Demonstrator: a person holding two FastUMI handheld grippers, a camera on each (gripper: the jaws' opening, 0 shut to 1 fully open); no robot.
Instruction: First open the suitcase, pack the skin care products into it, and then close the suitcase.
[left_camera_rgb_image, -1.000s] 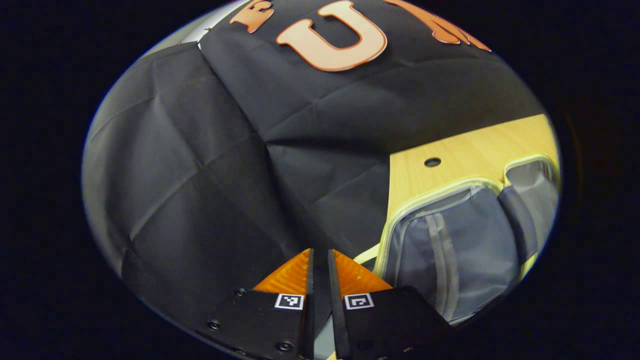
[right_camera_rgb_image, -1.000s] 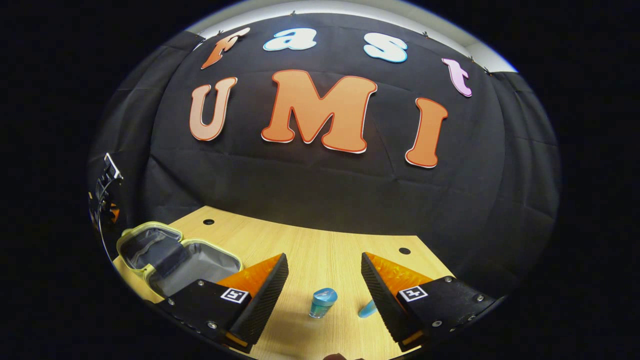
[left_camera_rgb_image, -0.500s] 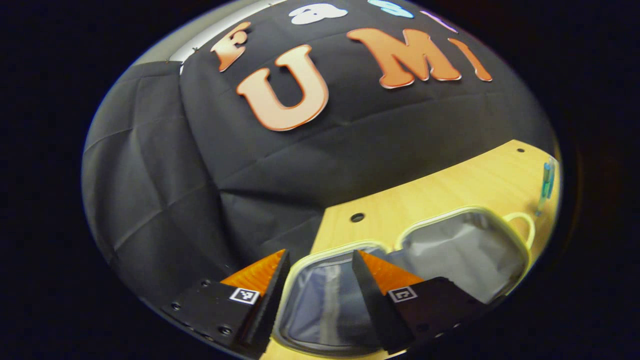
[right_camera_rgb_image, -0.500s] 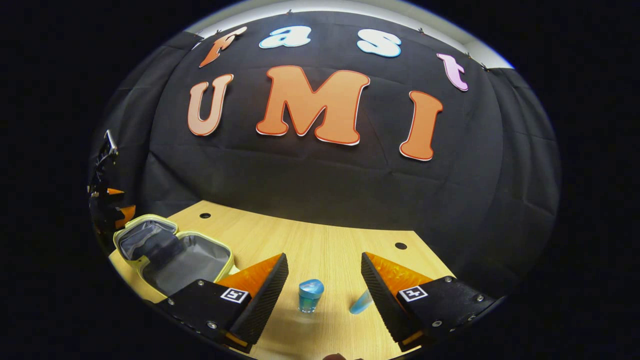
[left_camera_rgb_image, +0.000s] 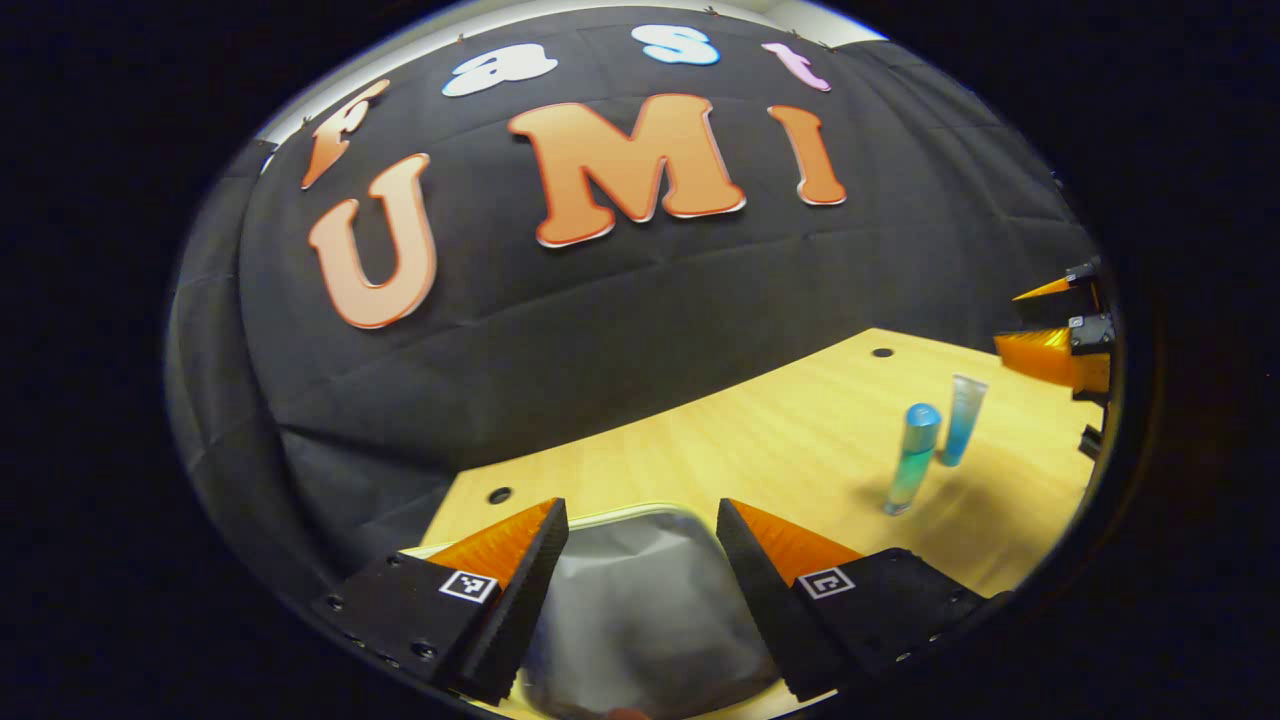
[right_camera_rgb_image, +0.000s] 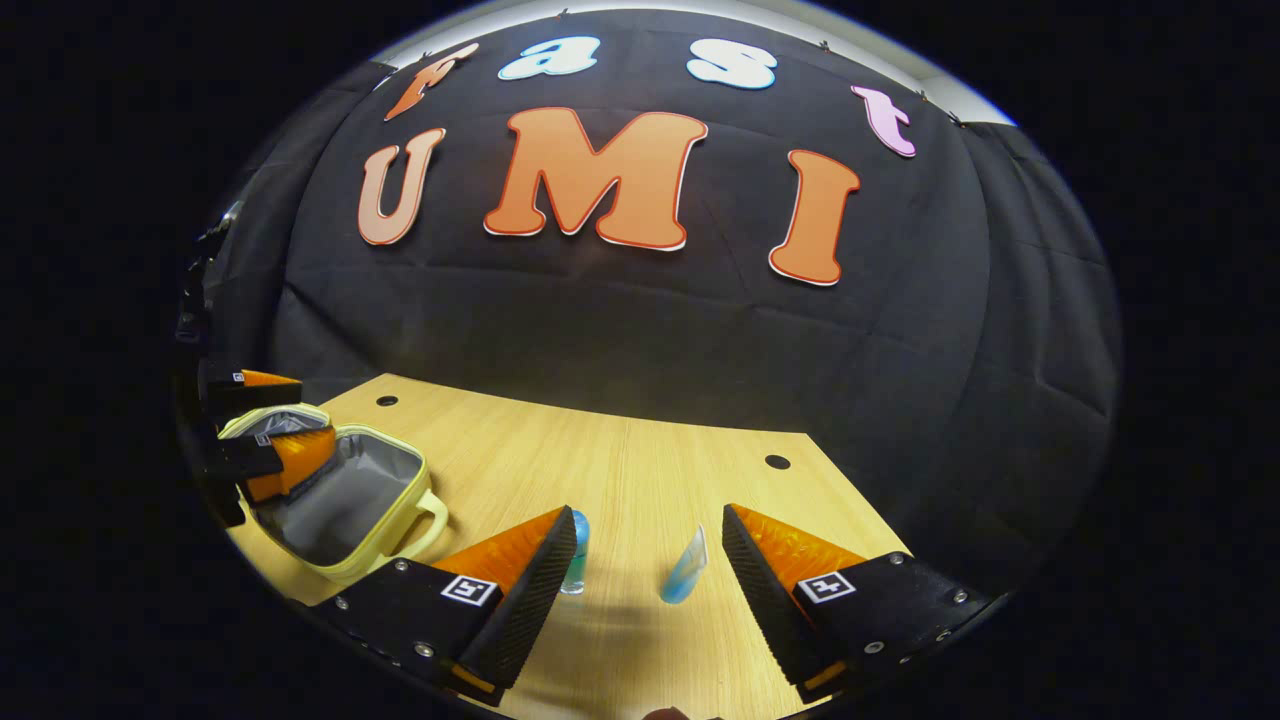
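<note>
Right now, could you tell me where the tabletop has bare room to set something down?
The widest bare stretch lies between the open suitcase and the two skin care products, the bottle and the tube, running back to the cloth wall. It is crowded at the products, where the right gripper hovers, and over the suitcase, under the left gripper.

1. Black cloth wall (right_camera_rgb_image: 640, 330) hangs across the back, creased in a grid of folds, wrapping round both sides of the booth.
2. A pale strip of room wall (right_camera_rgb_image: 700, 15) peeks above the cloth's top edge.
3. Light wooden table (right_camera_rgb_image: 640, 480) runs below, grain lengthwise, with small dark round holes (right_camera_rgb_image: 777, 462) near its far edge.
4. Even light, soft shadows on the wood.
</note>
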